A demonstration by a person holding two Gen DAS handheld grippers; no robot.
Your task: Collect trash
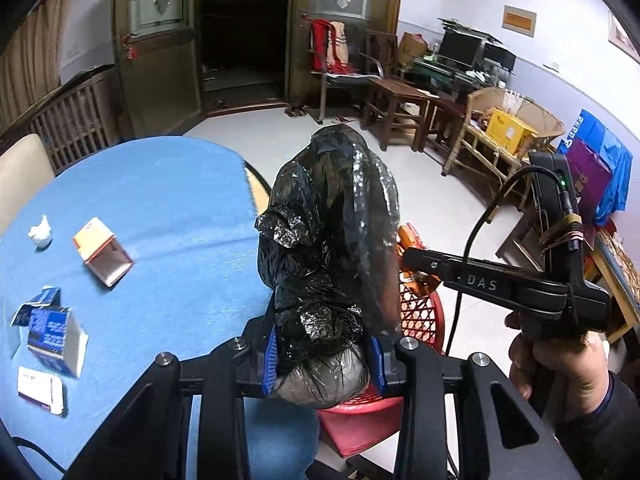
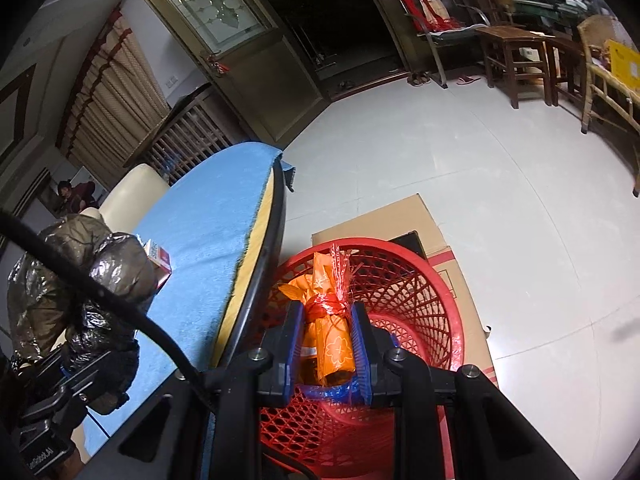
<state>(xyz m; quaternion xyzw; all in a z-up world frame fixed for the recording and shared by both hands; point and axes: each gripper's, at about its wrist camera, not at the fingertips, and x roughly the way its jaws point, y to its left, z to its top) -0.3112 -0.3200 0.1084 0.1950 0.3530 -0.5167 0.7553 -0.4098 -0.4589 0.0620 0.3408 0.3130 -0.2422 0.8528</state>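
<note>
**Two loads held, one basket to hit**

Left wrist view: my left gripper [image 1: 322,364] fingers pinch the black trash bag [image 1: 328,248] by the desk [image 1: 168,200] edge; its slack plastic could slide free.

Right wrist view: my right gripper [image 2: 325,344] fingers clamp the orange wrapper bundle [image 2: 330,320] above the red basket [image 2: 420,280]; a release now might catch the rim.

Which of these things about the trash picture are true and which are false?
1. The left gripper holds a black plastic bag. True.
2. The right gripper is empty. False: its fingers squeeze an orange wrapped packet.
3. The basket is green. False: it is red.
4. The orange packet is above the basket. True.
5. The table has a blue cloth with small boxes on it. True.
</note>
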